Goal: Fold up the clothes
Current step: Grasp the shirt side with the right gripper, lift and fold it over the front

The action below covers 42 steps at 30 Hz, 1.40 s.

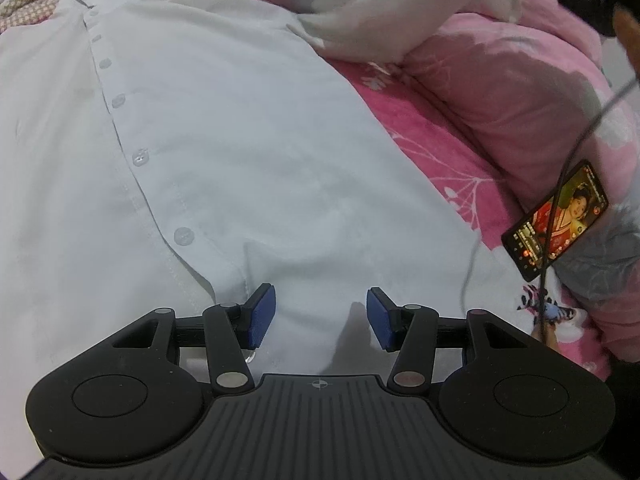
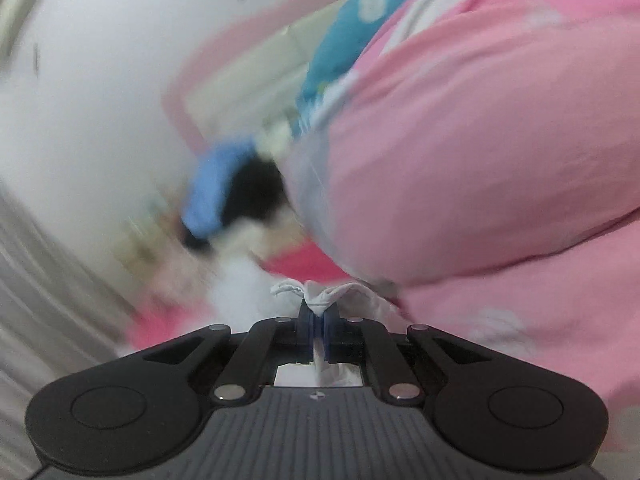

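White button-front shirt (image 1: 224, 152) lies spread, front up, on the pink floral bedsheet (image 1: 424, 132); one sleeve (image 1: 384, 20) is raised toward the pink quilt (image 1: 520, 92). Left claw (image 1: 321, 318) hovers over the hem, jaws about half open, gripping nothing. Right claw (image 2: 315, 322) is clamped tight on a bunched white fabric edge (image 2: 320, 294), apparently the sleeve. Step in hand: folding the sleeve inward. Next move calls for carrying it across the shirt body and laying it flat. A phone (image 1: 556, 220) rests nearby.
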Each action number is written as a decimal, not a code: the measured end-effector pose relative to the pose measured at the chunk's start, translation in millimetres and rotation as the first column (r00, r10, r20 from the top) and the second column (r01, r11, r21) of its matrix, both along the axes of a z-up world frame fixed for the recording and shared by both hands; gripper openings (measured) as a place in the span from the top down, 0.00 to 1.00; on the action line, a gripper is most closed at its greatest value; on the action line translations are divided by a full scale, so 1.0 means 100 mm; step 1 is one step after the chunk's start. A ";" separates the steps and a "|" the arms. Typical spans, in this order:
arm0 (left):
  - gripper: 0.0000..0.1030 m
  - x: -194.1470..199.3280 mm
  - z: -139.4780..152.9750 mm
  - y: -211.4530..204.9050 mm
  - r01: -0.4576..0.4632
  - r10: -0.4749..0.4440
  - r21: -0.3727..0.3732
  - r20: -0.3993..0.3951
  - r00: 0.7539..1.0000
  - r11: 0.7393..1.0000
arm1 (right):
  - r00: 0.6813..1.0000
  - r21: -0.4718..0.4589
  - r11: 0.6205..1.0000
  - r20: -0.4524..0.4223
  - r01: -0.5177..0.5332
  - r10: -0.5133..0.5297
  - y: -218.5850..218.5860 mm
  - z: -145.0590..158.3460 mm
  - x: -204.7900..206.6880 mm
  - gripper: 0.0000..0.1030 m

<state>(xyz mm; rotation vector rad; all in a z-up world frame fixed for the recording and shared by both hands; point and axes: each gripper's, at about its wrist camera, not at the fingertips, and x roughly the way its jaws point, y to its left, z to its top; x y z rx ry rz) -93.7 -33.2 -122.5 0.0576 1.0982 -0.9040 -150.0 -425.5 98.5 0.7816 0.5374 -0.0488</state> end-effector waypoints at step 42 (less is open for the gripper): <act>0.50 0.59 0.13 1.40 -0.436 0.412 -0.158 -0.168 0.896 0.886 | 0.526 0.063 0.561 -0.279 -0.825 0.804 2.69 -1.06 0.18 0.70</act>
